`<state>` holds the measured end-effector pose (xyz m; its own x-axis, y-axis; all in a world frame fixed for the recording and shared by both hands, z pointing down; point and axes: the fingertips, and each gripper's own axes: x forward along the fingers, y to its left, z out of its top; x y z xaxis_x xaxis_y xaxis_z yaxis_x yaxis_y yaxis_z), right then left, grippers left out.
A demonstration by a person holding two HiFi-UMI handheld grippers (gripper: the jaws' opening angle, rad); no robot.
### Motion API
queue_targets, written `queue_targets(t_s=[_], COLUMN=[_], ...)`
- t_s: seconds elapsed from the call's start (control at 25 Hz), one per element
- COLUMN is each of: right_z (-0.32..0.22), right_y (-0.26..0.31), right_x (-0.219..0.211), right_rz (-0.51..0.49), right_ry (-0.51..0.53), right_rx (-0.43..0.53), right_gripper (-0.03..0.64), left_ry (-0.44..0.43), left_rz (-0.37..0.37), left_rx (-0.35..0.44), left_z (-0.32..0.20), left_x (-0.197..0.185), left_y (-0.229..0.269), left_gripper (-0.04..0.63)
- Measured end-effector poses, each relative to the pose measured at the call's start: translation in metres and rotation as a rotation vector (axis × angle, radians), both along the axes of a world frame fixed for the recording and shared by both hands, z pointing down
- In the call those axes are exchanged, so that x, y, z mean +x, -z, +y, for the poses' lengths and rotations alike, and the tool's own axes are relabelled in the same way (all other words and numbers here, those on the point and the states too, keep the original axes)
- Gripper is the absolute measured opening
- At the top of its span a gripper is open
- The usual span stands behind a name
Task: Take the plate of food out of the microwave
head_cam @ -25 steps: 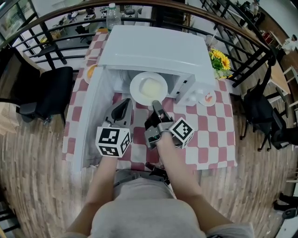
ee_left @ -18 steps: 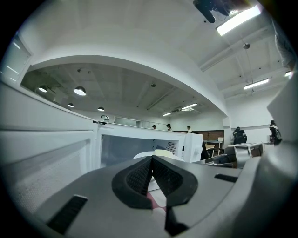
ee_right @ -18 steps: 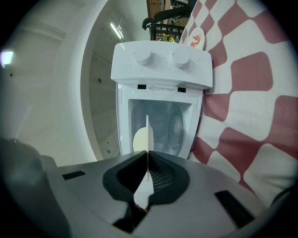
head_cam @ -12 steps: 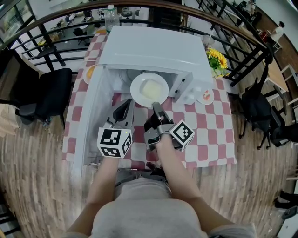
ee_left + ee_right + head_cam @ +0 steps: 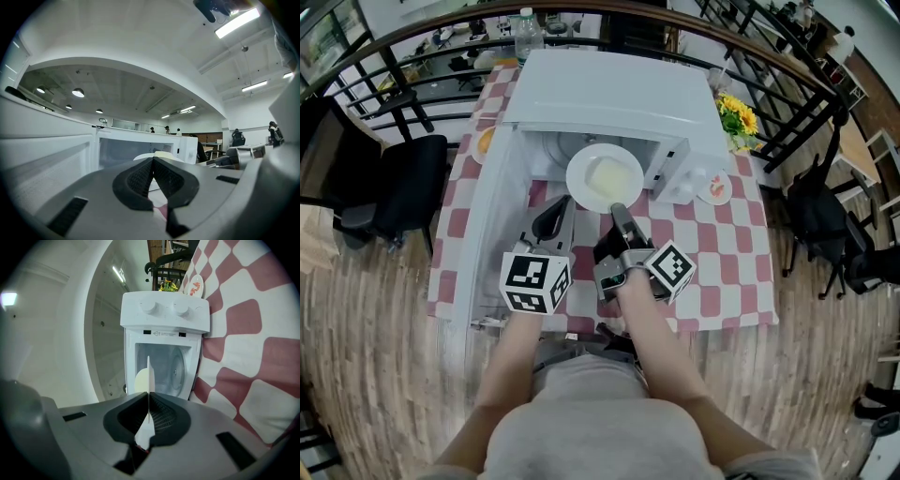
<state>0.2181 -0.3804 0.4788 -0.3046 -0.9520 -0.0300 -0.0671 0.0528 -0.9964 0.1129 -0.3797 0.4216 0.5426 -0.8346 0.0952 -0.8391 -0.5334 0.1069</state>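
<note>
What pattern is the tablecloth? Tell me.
The tablecloth has red-and-white checks, clearest in the head view.

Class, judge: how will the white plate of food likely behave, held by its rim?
Probably stiff: the plate looks flat though the right gripper pinches only its near rim. Likely tip-prone: the food sits beyond the jaws.

White plate (image 5: 577, 180) w/ pale food (image 5: 607, 174) sits level, halfway out of microwave (image 5: 609, 94). Microwave's white, door (image 5: 483, 234) open at left.

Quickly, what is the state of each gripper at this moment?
Left gripper: closed, nothing between its jaws.
Right gripper: closed on the rim of the plate of food.
</note>
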Motion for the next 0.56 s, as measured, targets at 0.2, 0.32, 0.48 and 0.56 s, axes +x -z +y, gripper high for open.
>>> queue_targets(t_s=[0.2,0.32,0.48,0.56], right_z=[0.005,0.008,0.012,0.013], right_y=[0.005,0.006,0.009,0.009], right_x=[-0.003,-0.004,-0.005,-0.005], right_rz=[-0.005,-0.010,-0.018,-0.020], right_ry=[0.003,0.001,0.004,0.005], right_rx=[0.009,0.012,0.021,0.024], right_gripper=[0.029,0.029,0.029,0.029], left_ry=[-0.011,-0.014,-0.015,-0.017], left_rz=[-0.001,-0.002,-0.003,-0.003], left_rx=[0.003,0.006,0.009,0.010], left_z=[0.006,0.009,0.011,0.013], left_x=[0.001,0.001,0.002,0.002], left_y=[0.001,0.002,0.004,0.004], left_gripper=[0.002,0.002,0.002,0.002])
